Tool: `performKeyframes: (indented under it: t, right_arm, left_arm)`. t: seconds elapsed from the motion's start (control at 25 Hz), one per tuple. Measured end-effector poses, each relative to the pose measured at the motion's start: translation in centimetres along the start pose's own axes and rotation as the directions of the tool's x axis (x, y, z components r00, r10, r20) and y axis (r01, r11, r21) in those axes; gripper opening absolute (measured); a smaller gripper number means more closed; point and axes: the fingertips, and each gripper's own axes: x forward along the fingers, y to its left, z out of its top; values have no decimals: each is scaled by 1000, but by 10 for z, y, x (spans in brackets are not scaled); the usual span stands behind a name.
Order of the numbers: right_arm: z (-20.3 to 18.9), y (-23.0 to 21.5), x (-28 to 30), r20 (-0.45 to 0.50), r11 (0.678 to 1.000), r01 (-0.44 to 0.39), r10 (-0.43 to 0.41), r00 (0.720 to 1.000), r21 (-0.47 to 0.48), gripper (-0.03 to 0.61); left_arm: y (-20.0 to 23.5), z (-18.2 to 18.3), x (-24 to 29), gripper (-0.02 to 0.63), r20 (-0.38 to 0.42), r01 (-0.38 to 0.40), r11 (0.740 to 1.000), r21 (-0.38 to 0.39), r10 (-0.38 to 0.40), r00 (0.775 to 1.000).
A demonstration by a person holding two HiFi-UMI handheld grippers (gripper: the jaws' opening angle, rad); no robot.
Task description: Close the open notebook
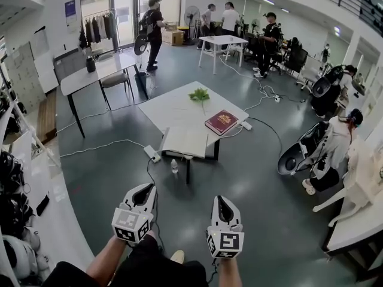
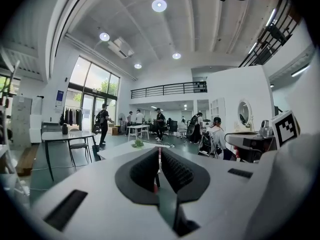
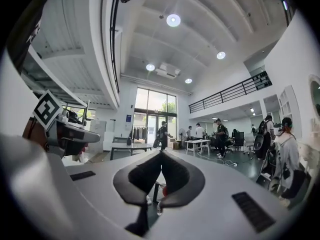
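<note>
The left gripper (image 1: pixel 143 191) hung in the lower left-centre of the head view, above the grey floor (image 1: pixel 257 178). Its fingers (image 2: pixel 176 172) were pressed together with nothing between them. Higher in the frame, a power strip (image 1: pixel 151 153) and a small bottle (image 1: pixel 174 167) were on the floor beside the white desk (image 1: pixel 173 109) at centre. At the desk's near edge lay what seemed to be the notebook (image 1: pixel 185 141), open with white pages up, though it was too far off to be sure. It was well apart from both grippers. Above it in the frame sat a green sprig (image 1: pixel 199 94), and just to its right lay a closed red book (image 1: pixel 221 122). The right gripper (image 1: pixel 220 203) hung at lower centre-right, its fingers (image 3: pixel 176 176) likewise closed together on nothing.
</note>
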Motion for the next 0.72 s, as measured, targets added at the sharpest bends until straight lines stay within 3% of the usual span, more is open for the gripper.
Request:
performKeyframes:
  t: [0.4,0.72]
  right_arm:
    - [-2,-4,26,-12,1000,4,-5,1000,-14,17]
    - [-8,-20,77,-28,1000,9,-10,1000,-27,17]
  left_arm:
    - [18,-2,25,34,-7,-2,1000,-14,2,1000]
    - [44,3,77,34,9,1,999,-39,-1,1000]
